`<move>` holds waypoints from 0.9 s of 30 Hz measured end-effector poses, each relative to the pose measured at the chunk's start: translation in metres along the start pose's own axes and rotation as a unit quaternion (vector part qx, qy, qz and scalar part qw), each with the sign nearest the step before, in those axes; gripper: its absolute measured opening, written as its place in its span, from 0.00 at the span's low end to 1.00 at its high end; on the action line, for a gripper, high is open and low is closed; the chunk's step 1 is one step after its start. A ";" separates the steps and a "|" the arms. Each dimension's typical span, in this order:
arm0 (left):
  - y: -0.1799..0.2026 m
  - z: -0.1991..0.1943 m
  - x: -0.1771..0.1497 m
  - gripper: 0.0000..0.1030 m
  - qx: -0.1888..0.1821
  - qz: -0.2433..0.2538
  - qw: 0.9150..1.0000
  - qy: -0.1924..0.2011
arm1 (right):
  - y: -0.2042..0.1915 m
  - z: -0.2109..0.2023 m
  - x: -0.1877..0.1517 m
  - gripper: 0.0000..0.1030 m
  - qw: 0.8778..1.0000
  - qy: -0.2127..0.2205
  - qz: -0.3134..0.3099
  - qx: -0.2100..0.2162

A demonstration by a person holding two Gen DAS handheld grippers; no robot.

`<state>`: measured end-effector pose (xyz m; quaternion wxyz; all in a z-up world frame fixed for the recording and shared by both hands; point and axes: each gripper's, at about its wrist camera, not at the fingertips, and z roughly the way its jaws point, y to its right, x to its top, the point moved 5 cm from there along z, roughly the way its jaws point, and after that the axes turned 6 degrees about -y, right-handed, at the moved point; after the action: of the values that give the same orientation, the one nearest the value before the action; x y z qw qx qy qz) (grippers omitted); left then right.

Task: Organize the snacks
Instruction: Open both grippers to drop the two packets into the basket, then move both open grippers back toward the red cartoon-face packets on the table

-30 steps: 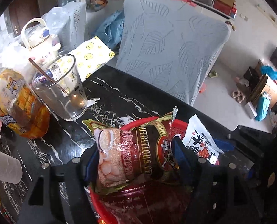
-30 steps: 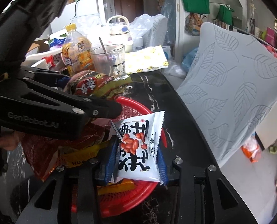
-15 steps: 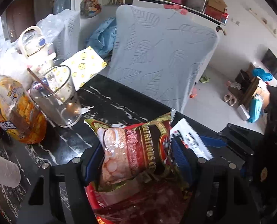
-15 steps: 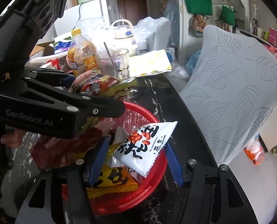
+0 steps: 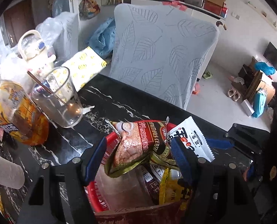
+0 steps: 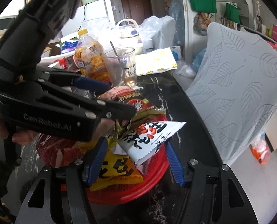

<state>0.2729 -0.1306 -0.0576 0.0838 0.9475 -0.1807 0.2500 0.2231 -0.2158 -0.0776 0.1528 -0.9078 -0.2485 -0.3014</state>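
L claw (image 5: 138,153) was spread wide over the red basket (image 5: 95,199), blue pads apart & not pressing anything. Between its fingers, loose, lay the cereal pack (image 5: 138,145), crumpled & tilted, resting on the other packs in the basket. Just to its R, the white peanut pack (image 5: 192,140) leaned over the basket's far rim, partly behind the R pad. Under both, low in the basket, a yellow pack (image 5: 174,188) showed.

R claw (image 6: 136,158) was spread too, pads clear of the peanut pack (image 6: 153,138), which lay between them, atop the yellow pack (image 6: 118,171) in the basket (image 6: 138,188). L claw body (image 6: 63,110) crossed in from the L side of this view, cereal pack (image 6: 136,102) just beyond its tip.

Ahead-L of the L claw, on the black marble surface (image 5: 119,100): glass (image 5: 58,97) with a stirrer, upright, & a juice bottle (image 5: 17,113) just L of it, touching or nearly so – can't tell. A grey leaf-print chair (image 5: 162,56) stood past the surface's far edge.
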 end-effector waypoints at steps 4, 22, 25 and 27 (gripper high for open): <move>0.000 -0.015 -0.001 0.68 0.015 -0.004 0.999 0.031 | 0.000 -0.004 -0.003 0.61 1.000 -0.004 0.005 0.003; 0.013 -0.099 -0.032 0.68 0.045 -0.041 0.993 0.102 | -0.013 -0.073 -0.008 0.64 0.996 0.037 0.019 -0.073; 0.019 -0.124 -0.041 0.68 0.052 -0.042 0.990 0.121 | -0.024 -0.091 -0.007 0.64 0.995 0.053 0.010 -0.080; 0.021 -0.139 -0.046 0.68 0.051 -0.044 0.989 0.134 | -0.032 -0.103 -0.006 0.64 0.995 0.063 0.003 -0.080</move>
<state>0.1657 -0.1015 0.0399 0.0694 0.9154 -0.1131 0.3801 0.1532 -0.2353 0.0021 0.0956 -0.8971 -0.2108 -0.3763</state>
